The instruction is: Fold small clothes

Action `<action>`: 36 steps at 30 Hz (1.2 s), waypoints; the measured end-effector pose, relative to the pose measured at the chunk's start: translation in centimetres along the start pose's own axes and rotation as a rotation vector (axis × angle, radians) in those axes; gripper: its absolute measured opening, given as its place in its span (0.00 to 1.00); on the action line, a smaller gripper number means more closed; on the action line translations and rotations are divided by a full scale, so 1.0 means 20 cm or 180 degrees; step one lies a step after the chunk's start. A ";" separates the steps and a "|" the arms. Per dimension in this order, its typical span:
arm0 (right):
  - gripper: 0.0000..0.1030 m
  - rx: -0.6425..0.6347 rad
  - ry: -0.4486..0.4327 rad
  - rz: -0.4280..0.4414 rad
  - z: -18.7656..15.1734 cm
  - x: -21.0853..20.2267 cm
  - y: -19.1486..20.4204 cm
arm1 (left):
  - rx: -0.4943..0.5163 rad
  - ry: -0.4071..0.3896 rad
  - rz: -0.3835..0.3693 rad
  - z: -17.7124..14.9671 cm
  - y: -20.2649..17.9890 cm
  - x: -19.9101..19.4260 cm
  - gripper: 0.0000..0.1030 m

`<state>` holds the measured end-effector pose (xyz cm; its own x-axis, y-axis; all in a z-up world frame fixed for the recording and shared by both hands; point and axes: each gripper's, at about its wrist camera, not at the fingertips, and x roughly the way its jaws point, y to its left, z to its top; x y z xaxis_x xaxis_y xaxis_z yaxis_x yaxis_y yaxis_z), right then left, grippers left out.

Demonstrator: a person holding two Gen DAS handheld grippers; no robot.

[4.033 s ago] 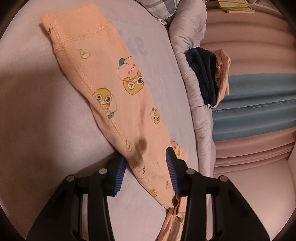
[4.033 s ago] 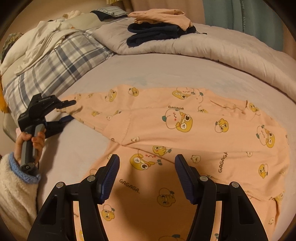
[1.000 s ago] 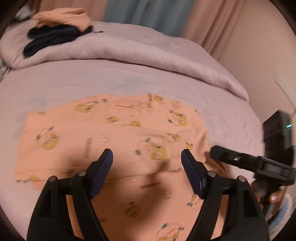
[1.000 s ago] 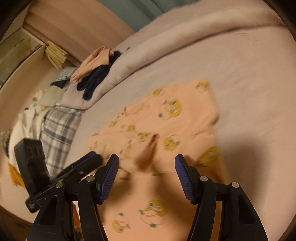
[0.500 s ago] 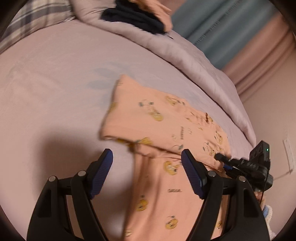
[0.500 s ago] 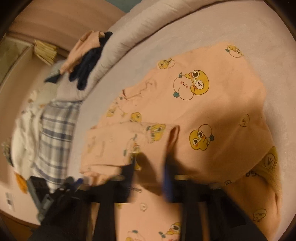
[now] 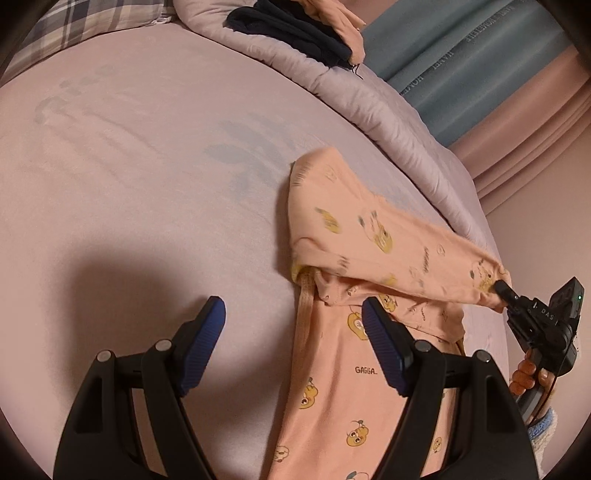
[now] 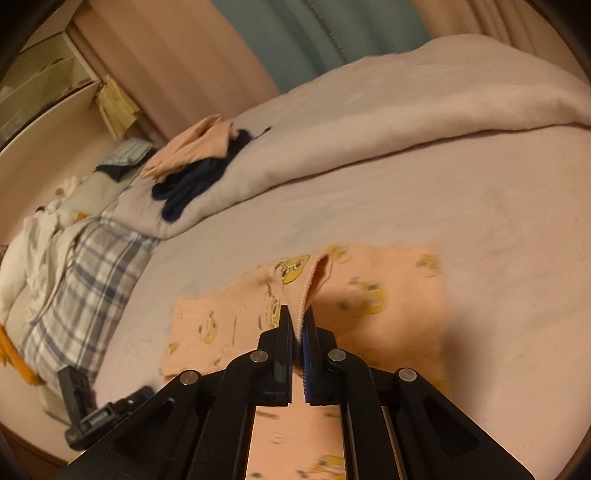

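The peach printed garment lies part-folded on the bed sheet, thin, limp and light, best pinched at hems or corners. The right gripper is clenched on what looks like a ribbed hem, lifting it toward twelve o'clock; the left gripper hangs spread and empty at the garment's nine-o'clock edge.

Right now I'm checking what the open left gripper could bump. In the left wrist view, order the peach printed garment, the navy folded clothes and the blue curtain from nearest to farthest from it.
From the left gripper:
1. Peach printed garment, just right of the fingers, partly under the right finger.
2. Navy folded clothes, far ahead on the rolled duvet.
3. Blue curtain, behind the duvet, upper right.
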<state>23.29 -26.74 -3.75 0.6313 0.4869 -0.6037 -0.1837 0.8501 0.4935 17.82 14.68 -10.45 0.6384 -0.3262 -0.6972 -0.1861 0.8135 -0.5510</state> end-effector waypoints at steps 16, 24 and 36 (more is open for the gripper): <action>0.12 0.0136 0.0407 -0.0881 -0.05 0.17 -0.23 | 0.0148 0.0121 0.0101 0.01 -0.06 0.07 0.74; 0.23 -0.0320 0.0048 -0.0722 -0.05 0.09 -0.06 | 0.0166 -0.0088 -0.0143 0.19 -0.17 0.02 0.73; 0.18 -0.0380 0.0503 -0.0602 -0.13 0.25 -0.11 | 0.0157 0.0479 -0.0146 0.24 -0.20 0.44 0.10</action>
<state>24.92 -25.62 -9.56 0.5392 0.3346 -0.7729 -0.1673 0.9420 0.2911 27.83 10.90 -12.21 0.5257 -0.4290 -0.7346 -0.1200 0.8175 -0.5633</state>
